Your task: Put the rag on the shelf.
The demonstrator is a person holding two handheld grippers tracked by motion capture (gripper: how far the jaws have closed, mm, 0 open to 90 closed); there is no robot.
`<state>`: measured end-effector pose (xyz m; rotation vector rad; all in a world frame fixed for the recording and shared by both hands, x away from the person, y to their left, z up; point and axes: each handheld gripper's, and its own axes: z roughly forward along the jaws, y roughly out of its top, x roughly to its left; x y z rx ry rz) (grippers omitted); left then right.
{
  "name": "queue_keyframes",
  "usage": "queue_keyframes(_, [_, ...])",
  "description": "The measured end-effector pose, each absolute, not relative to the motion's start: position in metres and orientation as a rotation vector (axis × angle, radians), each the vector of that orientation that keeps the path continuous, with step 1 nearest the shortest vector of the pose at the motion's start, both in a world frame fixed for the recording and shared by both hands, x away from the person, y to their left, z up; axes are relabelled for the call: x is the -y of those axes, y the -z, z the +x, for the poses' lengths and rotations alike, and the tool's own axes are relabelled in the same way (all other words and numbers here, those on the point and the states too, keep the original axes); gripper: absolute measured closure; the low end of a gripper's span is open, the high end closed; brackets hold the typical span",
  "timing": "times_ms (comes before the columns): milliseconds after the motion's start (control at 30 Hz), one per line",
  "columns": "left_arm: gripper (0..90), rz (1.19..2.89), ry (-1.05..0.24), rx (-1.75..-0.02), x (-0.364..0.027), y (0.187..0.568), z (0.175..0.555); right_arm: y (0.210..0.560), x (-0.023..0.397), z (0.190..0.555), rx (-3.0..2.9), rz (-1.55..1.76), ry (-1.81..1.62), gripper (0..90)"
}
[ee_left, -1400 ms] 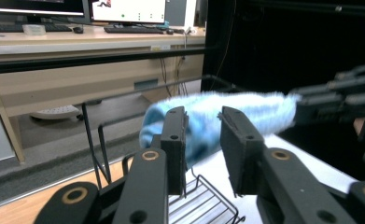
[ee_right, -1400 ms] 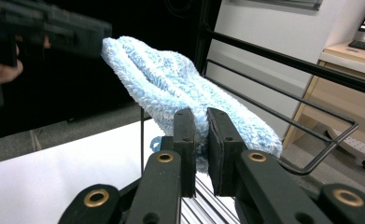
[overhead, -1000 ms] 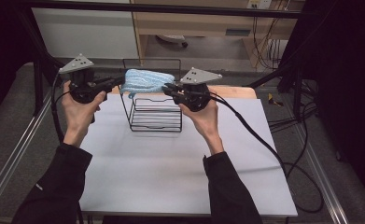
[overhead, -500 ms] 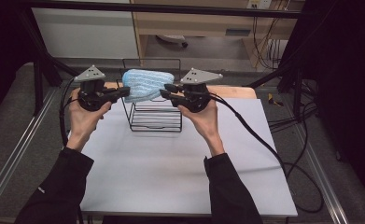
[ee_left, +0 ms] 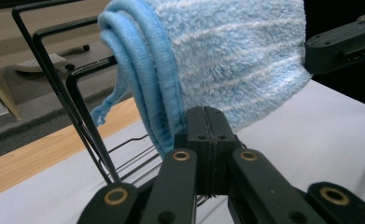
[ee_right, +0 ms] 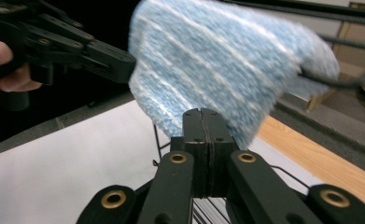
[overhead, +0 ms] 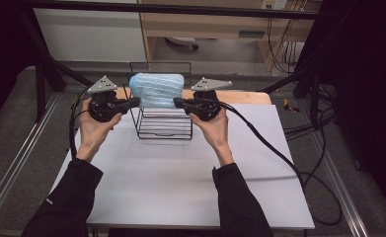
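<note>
While one folded blue towel (overhead: 156,90) hangs over the single black wire rack (overhead: 163,127), the left gripper (overhead: 135,102) and right gripper (overhead: 176,102), jaws pressed fully together, sit at its opposite ends, seemingly pinching its edges.

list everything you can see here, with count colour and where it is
towel: 1, light blue with pale stripes, folded and draped over the top of the wire rack
wire rack: 1, black, far middle of the table
table: 1, white top
wooden board: 1, tan, at the table's far edge
cables: black, trailing off to the right
left tool: 1, black, shut, at the towel's left edge
right tool: 1, black, shut, at its right edge
sleeves: 2, black
</note>
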<state>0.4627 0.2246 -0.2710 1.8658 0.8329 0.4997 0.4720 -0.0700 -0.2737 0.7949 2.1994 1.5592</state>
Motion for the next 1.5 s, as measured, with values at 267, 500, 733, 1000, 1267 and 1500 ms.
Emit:
queue_keyframes(267, [89.8, 1.847, -0.518, -0.844, -0.22, 0.281, 0.471, 0.291, 0.072, 0.483, -2.161, 0.849, -1.545, 90.0])
queue_keyframes(500, [89.8, 1.839, -0.518, -0.84, -0.221, 0.281, 0.47, 0.292, 0.071, 0.485, -2.14, 0.835, -1.537, 89.0])
queue_keyframes(733, [84.2, 1.816, -0.514, -0.826, -0.228, 0.272, 0.458, 0.283, 0.076, 0.473, -2.133, 0.791, -1.59, 80.3])
queue_keyframes(1000, [66.8, 1.817, -0.511, -0.842, -0.234, 0.264, 0.446, 0.269, 0.088, 0.462, -2.121, 0.785, -1.634, 65.1])
queue_keyframes(1267, [52.3, 1.821, -0.513, -0.872, -0.249, 0.269, 0.435, 0.26, 0.104, 0.446, -2.124, 0.783, -1.613, 44.4])
queue_keyframes(1500, [38.8, 1.836, -0.5, -0.895, -0.259, 0.281, 0.426, 0.262, 0.125, 0.437, -2.11, 0.851, -1.607, 28.5])
